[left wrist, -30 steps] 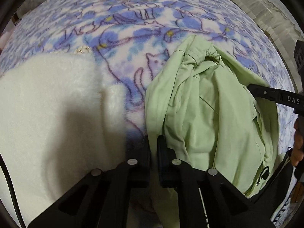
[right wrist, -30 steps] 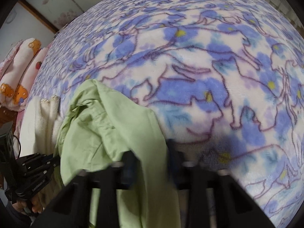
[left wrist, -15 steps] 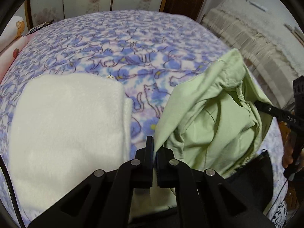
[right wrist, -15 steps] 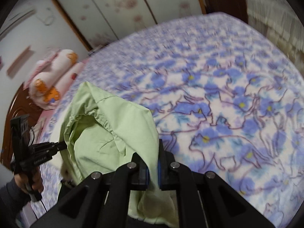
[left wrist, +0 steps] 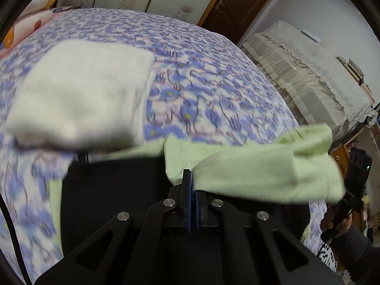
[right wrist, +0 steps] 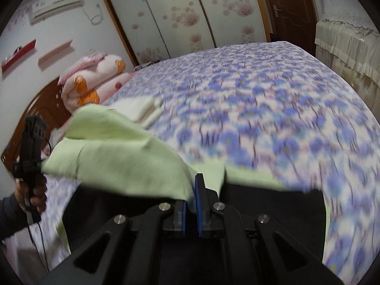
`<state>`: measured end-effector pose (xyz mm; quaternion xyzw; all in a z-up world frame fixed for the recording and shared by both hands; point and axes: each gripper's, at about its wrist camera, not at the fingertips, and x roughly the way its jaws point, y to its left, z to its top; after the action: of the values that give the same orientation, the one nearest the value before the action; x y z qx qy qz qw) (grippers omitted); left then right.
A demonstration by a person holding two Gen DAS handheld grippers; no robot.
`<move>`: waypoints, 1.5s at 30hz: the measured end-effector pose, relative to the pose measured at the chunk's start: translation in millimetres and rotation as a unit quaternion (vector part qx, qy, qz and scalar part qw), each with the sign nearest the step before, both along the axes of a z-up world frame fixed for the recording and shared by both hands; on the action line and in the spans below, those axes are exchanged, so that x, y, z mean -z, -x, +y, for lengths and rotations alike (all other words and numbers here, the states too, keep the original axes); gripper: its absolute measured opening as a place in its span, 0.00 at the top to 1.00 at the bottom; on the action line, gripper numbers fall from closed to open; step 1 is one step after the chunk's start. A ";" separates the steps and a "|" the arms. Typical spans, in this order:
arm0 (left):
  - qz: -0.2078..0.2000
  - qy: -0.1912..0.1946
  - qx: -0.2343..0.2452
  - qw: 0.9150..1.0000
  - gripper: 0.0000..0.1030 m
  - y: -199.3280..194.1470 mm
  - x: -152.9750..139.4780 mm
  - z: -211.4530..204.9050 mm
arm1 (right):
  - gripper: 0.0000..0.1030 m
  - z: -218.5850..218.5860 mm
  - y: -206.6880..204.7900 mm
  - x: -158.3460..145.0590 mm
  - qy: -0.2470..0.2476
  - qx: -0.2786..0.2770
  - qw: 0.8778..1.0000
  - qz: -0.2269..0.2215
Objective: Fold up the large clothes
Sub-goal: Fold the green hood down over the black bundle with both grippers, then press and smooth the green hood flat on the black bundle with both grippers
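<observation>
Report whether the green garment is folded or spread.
Neither: the green garment hangs bunched between the left claw and right claw, lifted over the bed.

The left tool (left wrist: 191, 178) points steeply downward with its blue-padded fingers (left wrist: 186, 185) pressed together, a fold of light green garment (left wrist: 261, 173) pinched at their tips. The right tool (right wrist: 193, 190) is tilted down in much the same way, its pads nearly closed on another edge of that garment. Each tool also shows from the other side: the right hand (left wrist: 337, 220) and the left hand (right wrist: 33, 194), both in dark sleeves, are wrapped around the black handles, well apart.
</observation>
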<state>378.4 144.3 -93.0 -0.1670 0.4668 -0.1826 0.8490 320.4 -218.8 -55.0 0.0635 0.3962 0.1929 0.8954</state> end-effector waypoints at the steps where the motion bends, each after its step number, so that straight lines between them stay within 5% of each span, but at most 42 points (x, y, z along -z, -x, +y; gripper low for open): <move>1: 0.004 0.004 0.002 1.000 0.99 12.1 5.5 -0.1 | 0.94 -0.6 11.9 5.8 0.006 -0.002 1.000 0.003; 6: 0.033 -0.025 0.012 0.999 0.98 77.6 40.6 -15.0 | 0.87 0.8 63.7 46.3 0.060 0.006 0.996 0.066; 11: 0.036 -0.020 -0.015 0.999 0.98 123.9 41.1 -27.7 | 0.87 2.4 111.0 60.9 0.066 0.028 0.988 0.140; 13: 0.041 -0.024 -0.015 0.999 0.97 135.7 38.0 -36.3 | 0.70 5.3 134.1 58.1 0.085 0.032 0.986 0.139; 16: 0.039 -0.062 -0.005 0.997 0.96 144.9 34.3 -46.6 | 0.62 8.3 156.6 51.7 0.102 0.033 0.986 0.129; 17: 0.046 -0.073 -0.008 0.996 0.91 145.6 34.8 -47.5 | 0.62 9.3 163.8 48.6 0.098 0.033 0.986 0.128; 19: 0.073 -0.087 -0.021 0.993 0.30 144.3 39.5 -42.7 | 0.62 9.8 173.2 43.7 0.085 0.037 0.988 0.125; 20: 0.069 -0.093 -0.037 0.993 0.27 145.5 41.2 -36.9 | 0.62 11.1 177.5 42.2 0.075 0.039 0.989 0.125; 23: 0.063 -0.103 -0.051 0.991 0.27 137.5 43.7 -21.6 | 0.62 14.1 181.6 37.7 0.051 0.039 0.990 0.127; 28: 0.081 0.002 -0.078 0.994 0.27 115.2 47.2 12.3 | 0.61 21.1 166.4 40.1 0.006 0.033 0.989 0.146; 31: 0.095 0.047 -0.087 0.991 0.27 91.0 54.8 22.5 | 0.61 15.7 149.6 46.6 -0.065 0.045 0.983 0.169; 37: 0.119 0.123 -0.013 0.985 0.27 61.7 73.8 -6.8 | 0.59 15.4 120.6 71.1 -0.158 0.071 0.961 0.216; 40: 0.108 0.113 0.033 0.987 0.27 64.0 78.0 -38.6 | 0.59 20.9 112.6 83.0 -0.179 0.076 0.956 0.220; 41: 0.100 0.102 0.040 0.989 0.30 64.6 77.1 -45.2 | 0.59 23.5 111.0 86.2 -0.186 0.076 0.955 0.218; 42: 0.089 0.086 0.045 0.991 0.51 66.5 74.9 -50.6 | 0.60 26.7 109.7 89.1 -0.191 0.075 0.955 0.212; 43: 0.078 0.062 0.048 0.994 0.79 65.5 71.8 -56.8 | 0.72 30.3 108.7 90.4 -0.185 0.076 0.957 0.210; 45: 0.071 0.052 0.041 0.995 0.84 61.4 65.3 -57.1 | 0.86 41.2 106.9 85.4 -0.200 0.065 0.958 0.198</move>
<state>317.0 87.2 -158.3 -0.2041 0.5218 -0.2288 0.7960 213.5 -177.6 -140.3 0.3036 0.5135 0.1933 0.7790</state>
